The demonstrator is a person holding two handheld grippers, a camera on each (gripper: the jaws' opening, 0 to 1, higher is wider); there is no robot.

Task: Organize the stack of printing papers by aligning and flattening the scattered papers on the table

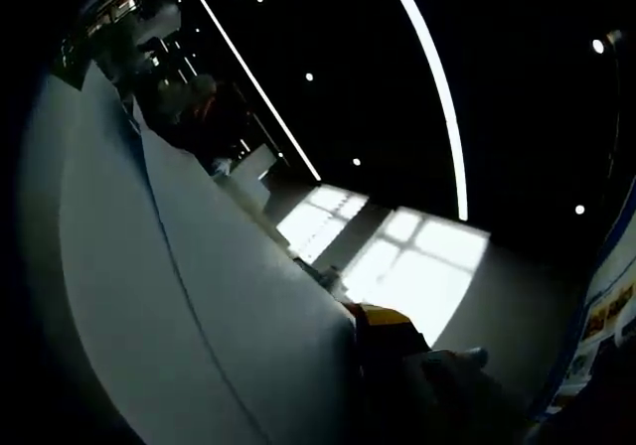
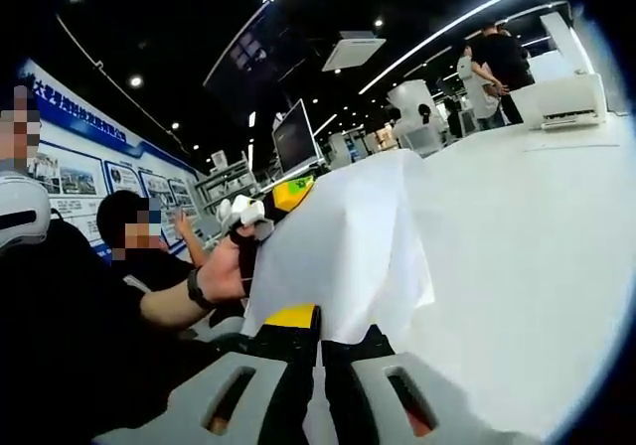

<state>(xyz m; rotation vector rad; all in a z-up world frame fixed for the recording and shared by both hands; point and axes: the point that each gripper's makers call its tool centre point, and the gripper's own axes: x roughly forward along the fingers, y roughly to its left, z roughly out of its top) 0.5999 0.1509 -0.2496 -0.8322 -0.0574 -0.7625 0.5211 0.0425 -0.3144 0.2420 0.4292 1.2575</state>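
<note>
Right gripper view: the right tongs (image 2: 320,385), jaws clenched, pinch the lower edge of one lifted paper stack (image 2: 348,256) held above the white tabletop (image 2: 527,266). The left tongs (image 2: 250,217) meet the stack's far edge, guided by one hand (image 2: 221,274); whether they grip cannot be told. Left gripper view: sheets (image 1: 189,296) lie alongside, at least two edges visible.

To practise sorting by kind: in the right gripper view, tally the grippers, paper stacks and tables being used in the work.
grippers: 2 (right gripper, left gripper)
paper stack: 1
table: 1
total: 4
</note>
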